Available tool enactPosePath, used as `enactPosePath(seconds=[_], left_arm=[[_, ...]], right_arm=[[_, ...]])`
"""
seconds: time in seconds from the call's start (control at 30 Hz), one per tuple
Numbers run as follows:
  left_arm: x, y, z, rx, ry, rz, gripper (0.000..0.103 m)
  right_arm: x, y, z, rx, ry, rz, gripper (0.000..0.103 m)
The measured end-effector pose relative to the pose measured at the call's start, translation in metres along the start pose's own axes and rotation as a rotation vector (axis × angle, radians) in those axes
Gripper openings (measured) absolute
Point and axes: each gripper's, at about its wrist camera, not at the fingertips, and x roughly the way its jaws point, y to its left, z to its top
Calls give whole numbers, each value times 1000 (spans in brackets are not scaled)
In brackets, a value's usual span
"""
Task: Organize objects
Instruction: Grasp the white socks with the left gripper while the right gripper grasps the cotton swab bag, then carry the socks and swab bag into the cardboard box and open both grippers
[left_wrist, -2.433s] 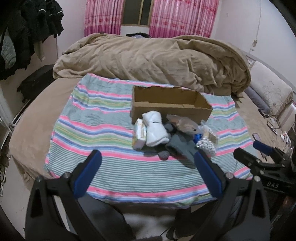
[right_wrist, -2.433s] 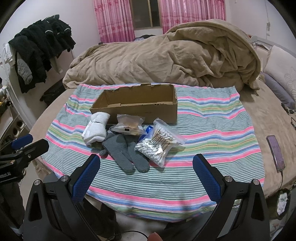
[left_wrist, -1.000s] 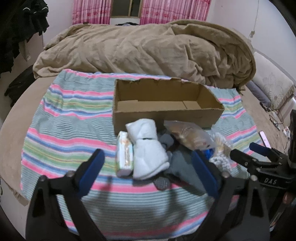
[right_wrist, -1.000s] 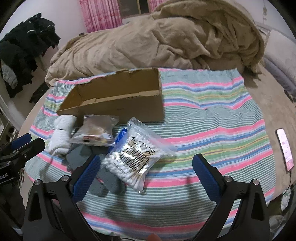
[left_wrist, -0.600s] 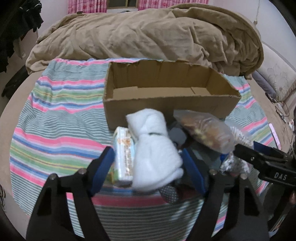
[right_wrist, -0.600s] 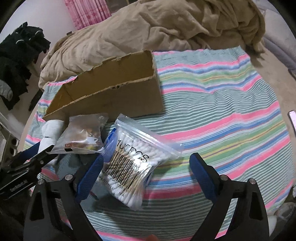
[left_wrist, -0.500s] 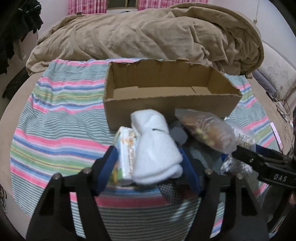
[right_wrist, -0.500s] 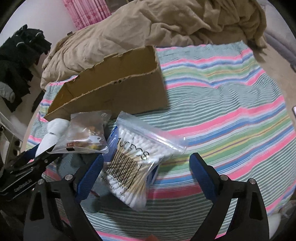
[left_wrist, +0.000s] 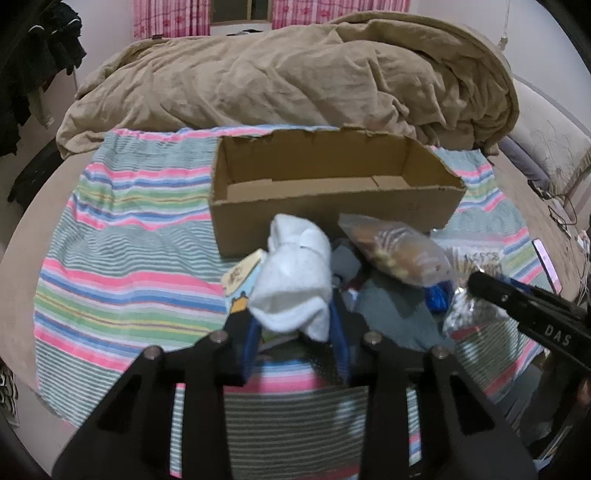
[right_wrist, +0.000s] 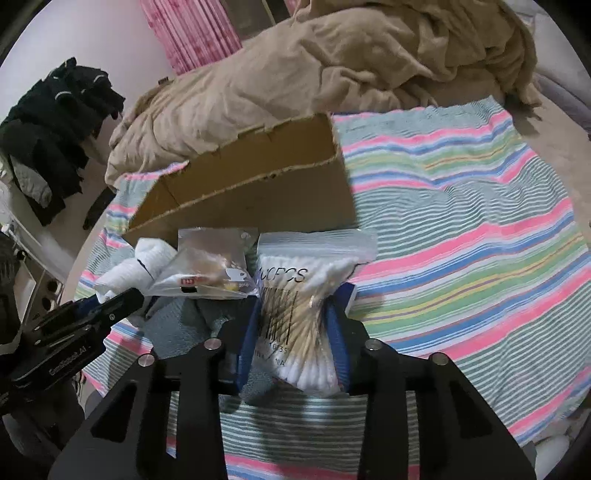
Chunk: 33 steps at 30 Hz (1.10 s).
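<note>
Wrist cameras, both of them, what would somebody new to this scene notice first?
Probably both grippers clamped at once: the left gripper shut on the white socks, and the right gripper shut on the bag of cotton swabs. Just behind them, the open cardboard box sits on the striped cloth, with nothing visible inside it. Farther back lies a heaped tan duvet.
</note>
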Motion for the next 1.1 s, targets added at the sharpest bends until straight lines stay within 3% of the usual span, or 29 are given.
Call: enactPosePath(seconds=[0.3, 0.63, 0.93, 1.1], left_arm=[[-21, -3, 5, -31, -28, -43, 33], [-52, -8, 25, -27, -116, -90, 33], [-46, -18, 57, -9, -172, -138, 33], [-25, -21, 77, -13, -178, -167, 33]], right_arm=[[-22, -4, 7, 4, -56, -3, 35], [-46, 9, 30, -55, -133, 4, 35], [-41, 17, 81, -141, -203, -21, 35], [-15, 17, 106, -164, -181, -10, 35]])
